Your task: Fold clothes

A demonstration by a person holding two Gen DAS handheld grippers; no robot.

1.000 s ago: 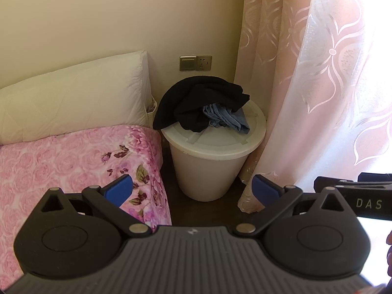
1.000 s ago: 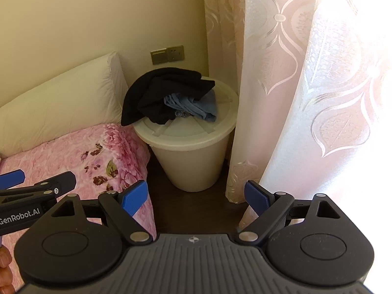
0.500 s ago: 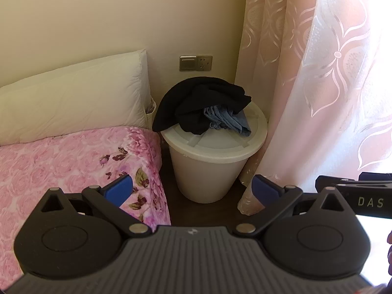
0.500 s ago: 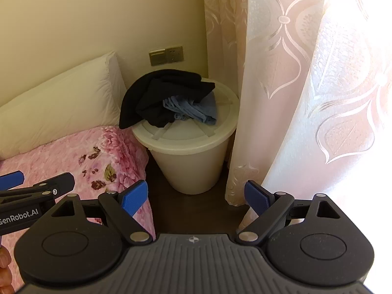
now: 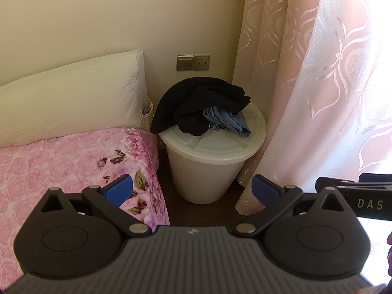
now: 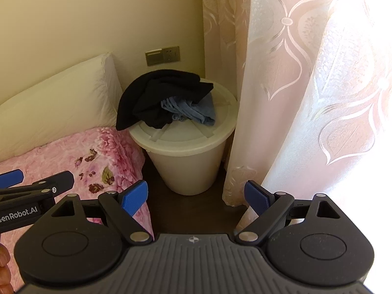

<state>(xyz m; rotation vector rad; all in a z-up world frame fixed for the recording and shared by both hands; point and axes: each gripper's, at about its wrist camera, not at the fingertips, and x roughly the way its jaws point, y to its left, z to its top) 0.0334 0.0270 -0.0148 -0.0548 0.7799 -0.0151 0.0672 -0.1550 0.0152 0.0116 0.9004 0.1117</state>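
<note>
Black garment [image 5: 198, 103] crumpled atop lidded white bucket [image 5: 208, 171], covering blue garment [image 5: 227, 121]; black hem overhangs bucket's left rim. Bucket on floor between bed with pink floral cover [image 5: 61, 161] and pink curtain [image 5: 306, 85]. Left gripper [image 5: 192, 189] and right gripper [image 6: 196, 197] both spread wide, empty, well short of clothes.

A white lidded bin [image 5: 208, 171] stood on the dark floor [image 5: 176, 208] in the far corner, between the bed and the curtain. To its left lay a bed with a pink floral blanket [image 5: 61, 164], and a white pillow [image 5: 73, 98] leaned against the cream wall [image 5: 98, 12] behind it. A metal switch and socket plate [image 5: 193, 62] sat on the wall just above the bin. A pale pink patterned curtain [image 5: 306, 85] hung at the right, reaching the floor.
</note>
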